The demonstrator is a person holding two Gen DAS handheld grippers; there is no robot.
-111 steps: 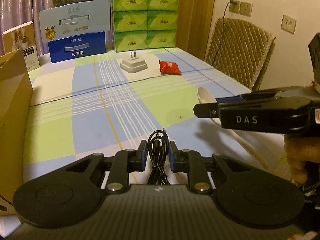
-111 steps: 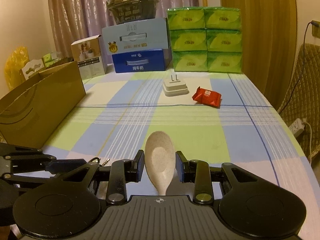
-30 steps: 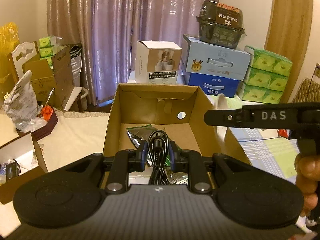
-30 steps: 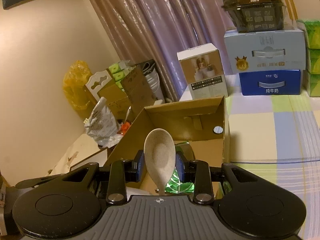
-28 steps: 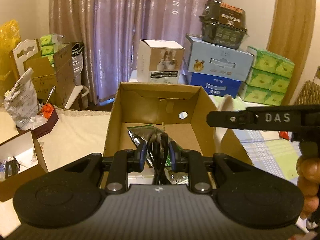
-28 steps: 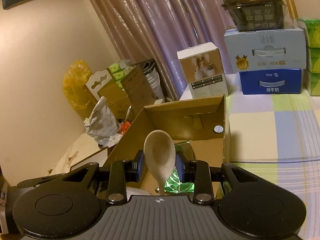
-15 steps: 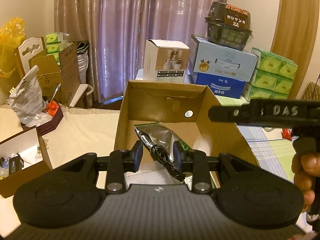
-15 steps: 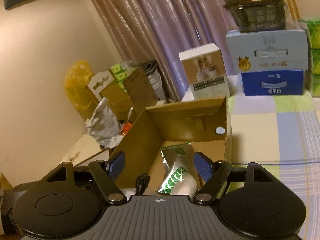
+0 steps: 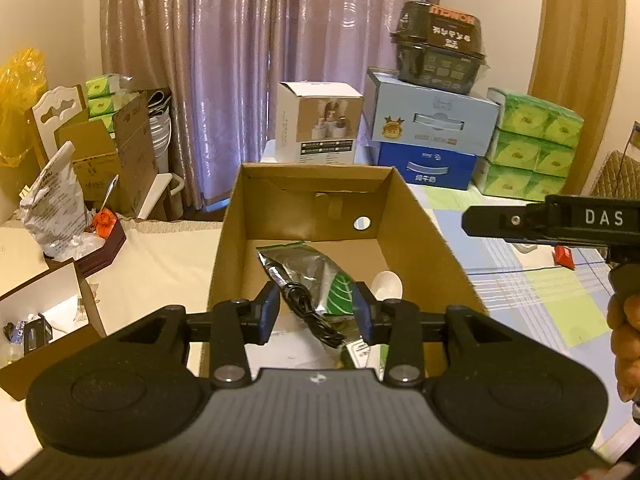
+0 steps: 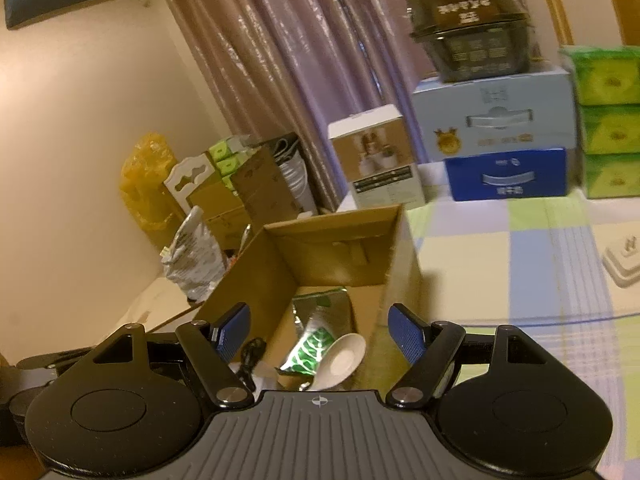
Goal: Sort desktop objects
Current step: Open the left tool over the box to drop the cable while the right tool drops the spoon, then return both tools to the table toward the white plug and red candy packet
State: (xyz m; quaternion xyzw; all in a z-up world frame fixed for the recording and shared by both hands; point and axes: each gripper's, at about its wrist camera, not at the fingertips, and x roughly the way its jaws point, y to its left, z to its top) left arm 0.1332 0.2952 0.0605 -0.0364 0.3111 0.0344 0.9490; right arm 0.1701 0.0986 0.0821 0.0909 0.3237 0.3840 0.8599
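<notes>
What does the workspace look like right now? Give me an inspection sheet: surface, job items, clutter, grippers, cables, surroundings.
Surface: checked tablecloth, blue, green and cream.
Job's things: cardboard box open at the table's edge; inside lie a pale spoon, a black cable and a silver-green foil pouch. White plug adapter and red packet not yet sorted, on the cloth.
Clutter: stacked cartons and green tissue packs at the far end of the table.
Grippers: left gripper open, empty, above the box; right gripper open, empty.
Cables: only the one in the box.
Surroundings: curtain, more boxes and bags on the floor.
</notes>
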